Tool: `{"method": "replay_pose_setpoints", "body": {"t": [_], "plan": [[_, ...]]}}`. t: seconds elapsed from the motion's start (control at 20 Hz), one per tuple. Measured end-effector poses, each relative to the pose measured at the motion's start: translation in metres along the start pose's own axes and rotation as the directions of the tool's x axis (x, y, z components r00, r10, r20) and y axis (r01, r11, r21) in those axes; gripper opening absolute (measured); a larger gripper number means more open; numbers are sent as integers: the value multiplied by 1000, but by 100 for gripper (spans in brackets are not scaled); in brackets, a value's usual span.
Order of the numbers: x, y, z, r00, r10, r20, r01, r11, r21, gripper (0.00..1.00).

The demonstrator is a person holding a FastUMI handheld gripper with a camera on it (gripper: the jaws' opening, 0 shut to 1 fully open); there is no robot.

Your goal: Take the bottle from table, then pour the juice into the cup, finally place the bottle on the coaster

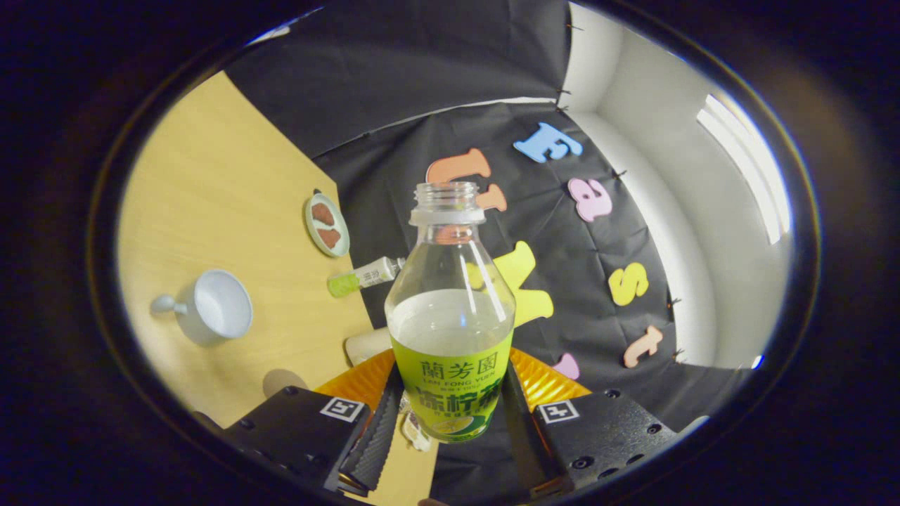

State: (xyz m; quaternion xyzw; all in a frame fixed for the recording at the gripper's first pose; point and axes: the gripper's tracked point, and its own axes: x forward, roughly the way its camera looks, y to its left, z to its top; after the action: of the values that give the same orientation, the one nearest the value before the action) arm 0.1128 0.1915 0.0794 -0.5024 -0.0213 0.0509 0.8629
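bottle [450, 316] clamped between both fingers of tool [450, 429], grip low on labelled body so open neck stays free for pouring. cap off; pale juice fills roughly lower half. bottle lifted clear of counter [211, 176], which appears tilted in view, suggesting tool rolled toward cup side. cup [214, 307], empty, handle pointing away from bottle, stands on counter well apart from bottle. round coaster [327, 225] beyond cup, near counter edge, unoccupied. small tube [362, 276] lies just beside bottle shoulder. judged step: carry to cup, pour not yet begun.

claw-mounted fisheye looks forward along the fingers [376, 436], tilted (table [232, 176] slanting), close to the bottle [450, 309].
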Motion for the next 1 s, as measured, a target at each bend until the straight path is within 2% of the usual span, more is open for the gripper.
{"method": "replay_pose_setpoints", "body": {"t": [0.15,0.3,0.45,0.65,0.8,1.0], "plan": [[-3,-6,-3,999,49,14,-51,980,193,75],[-4,-28,1,996,68,49,-82,919,385,75],[-9,-49,11,991,81,107,-127,823,554,75],[-6,-57,9,986,104,129,-165,704,691,75],[10,-47,2,979,154,135,-202,610,766,75],[40,-7,-22,963,246,109,-217,473,854,75]]}}
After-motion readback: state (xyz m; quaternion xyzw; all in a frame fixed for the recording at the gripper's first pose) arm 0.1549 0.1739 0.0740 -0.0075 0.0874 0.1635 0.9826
